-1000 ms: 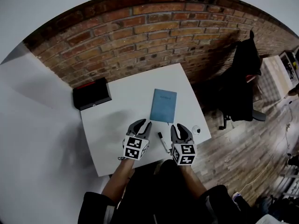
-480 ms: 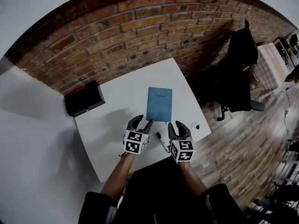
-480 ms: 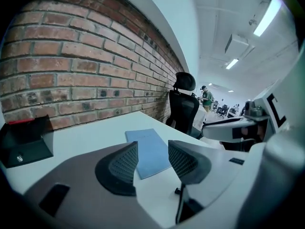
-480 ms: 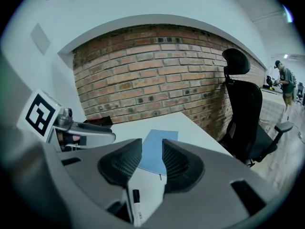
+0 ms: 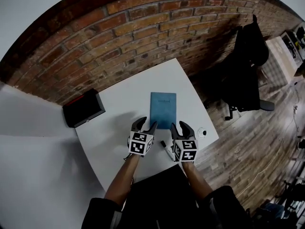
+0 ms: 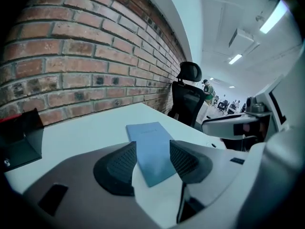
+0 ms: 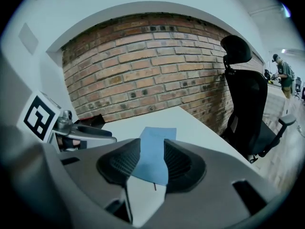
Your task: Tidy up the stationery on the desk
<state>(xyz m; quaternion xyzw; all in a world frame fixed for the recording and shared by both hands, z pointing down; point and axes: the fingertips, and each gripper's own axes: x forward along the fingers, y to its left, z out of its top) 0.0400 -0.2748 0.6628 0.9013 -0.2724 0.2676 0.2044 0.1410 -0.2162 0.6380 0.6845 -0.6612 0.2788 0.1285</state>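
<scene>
A blue notebook (image 5: 163, 109) lies flat in the middle of the white desk (image 5: 114, 132). A black-and-white marker pen (image 5: 166, 148) lies near the front edge, between my two grippers. My left gripper (image 5: 145, 124) hovers just short of the notebook's near left corner. Its jaws have just been opening and stand open, holding nothing. My right gripper (image 5: 179, 127) is at the near right corner, also just opened and empty. Past each pair of jaws the notebook (image 6: 145, 132) (image 7: 159, 133) shows in the gap, beyond the left gripper (image 6: 152, 148) and the right gripper (image 7: 152, 145).
A black box (image 5: 84, 108) with a red edge stands at the desk's far left corner. A small white round object (image 5: 202, 133) sits near the right edge. A black office chair (image 5: 250, 66) stands to the right on the wooden floor. A brick wall (image 5: 143, 27) backs the desk.
Both grippers have moved forward and down toward the notebook's near edge. Their jaws have spread from nearly closed to wide apart. The pen and notebook have not shifted on the desk.
</scene>
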